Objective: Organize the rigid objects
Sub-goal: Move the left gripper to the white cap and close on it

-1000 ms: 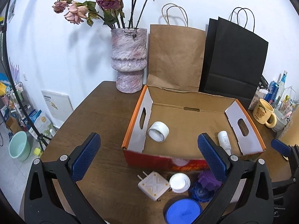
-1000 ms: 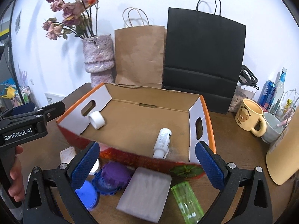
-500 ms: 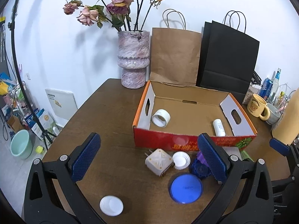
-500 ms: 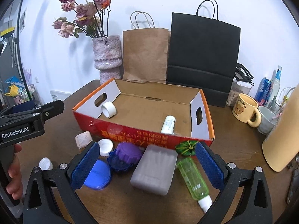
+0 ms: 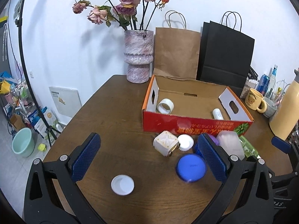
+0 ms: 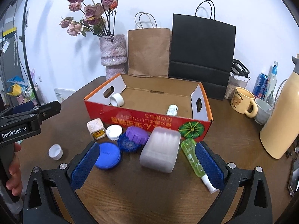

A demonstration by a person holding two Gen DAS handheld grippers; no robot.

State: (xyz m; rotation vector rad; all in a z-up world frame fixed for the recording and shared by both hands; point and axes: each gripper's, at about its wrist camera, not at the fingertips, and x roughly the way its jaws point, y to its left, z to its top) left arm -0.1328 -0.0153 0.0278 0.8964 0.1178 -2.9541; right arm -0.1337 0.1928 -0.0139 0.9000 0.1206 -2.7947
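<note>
A red cardboard box (image 5: pixel 186 126) (image 6: pixel 142 118) sits on the brown table, holding a white tape roll (image 5: pixel 165 106) (image 6: pixel 116 99) and a small white bottle (image 5: pixel 217 113) (image 6: pixel 172 110). In front of it lie a white cube charger (image 5: pixel 165 145) (image 6: pixel 95 128), a white ribbed cap (image 5: pixel 185 142) (image 6: pixel 114 130), a blue lid (image 5: pixel 191 167) (image 6: pixel 107 155), a purple lid (image 6: pixel 137 133) on a blue ribbed lid (image 6: pixel 128 145), a frosted plastic case (image 6: pixel 160 152), a green tube (image 6: pixel 194 158) and a lone white cap (image 5: pixel 122 184) (image 6: pixel 55 151). My left gripper (image 5: pixel 148 156) and right gripper (image 6: pixel 145 165) are open and empty above these.
A pink vase with dried roses (image 5: pixel 138 56), a brown paper bag (image 5: pixel 176 52) and a black bag (image 5: pixel 224 56) stand behind the box. A yellow bear mug (image 6: pixel 242 102), a grey cup (image 6: pixel 263 110), a tall beige flask (image 6: pixel 282 119) and bottles stand at the right.
Both grippers have pulled back from over the box toward the table's near side. The loose items in front of the box have come into view.
</note>
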